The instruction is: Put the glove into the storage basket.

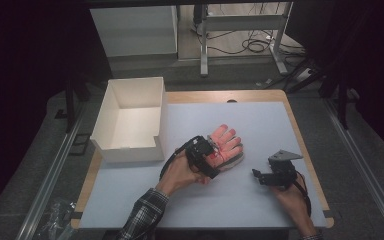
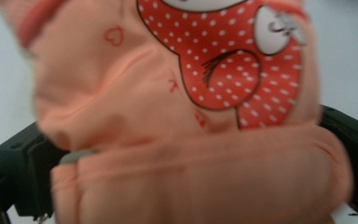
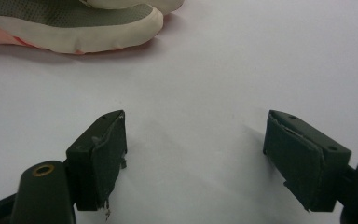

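A salmon-pink glove (image 1: 226,141) lies flat near the middle of the table, fingers pointing away. It carries a red, white-dotted cartoon print (image 2: 228,60). My left gripper (image 1: 213,154) reaches over its cuff. In the left gripper view the cuff (image 2: 200,182) bulges between the two jaws, which stand wide apart on either side, so the left gripper (image 2: 186,177) is open around it. A grey-and-cream piece (image 3: 74,25) pokes out from under the glove (image 1: 234,162). My right gripper (image 1: 256,175) rests open on the mat to the right of the glove, with nothing between its fingers (image 3: 196,154).
An open white cardboard box (image 1: 161,112) stands at the table's back left corner. A pale mat (image 1: 230,205) covers the wooden tabletop, with bare room in front and at the right. Desk legs and cables lie on the floor beyond.
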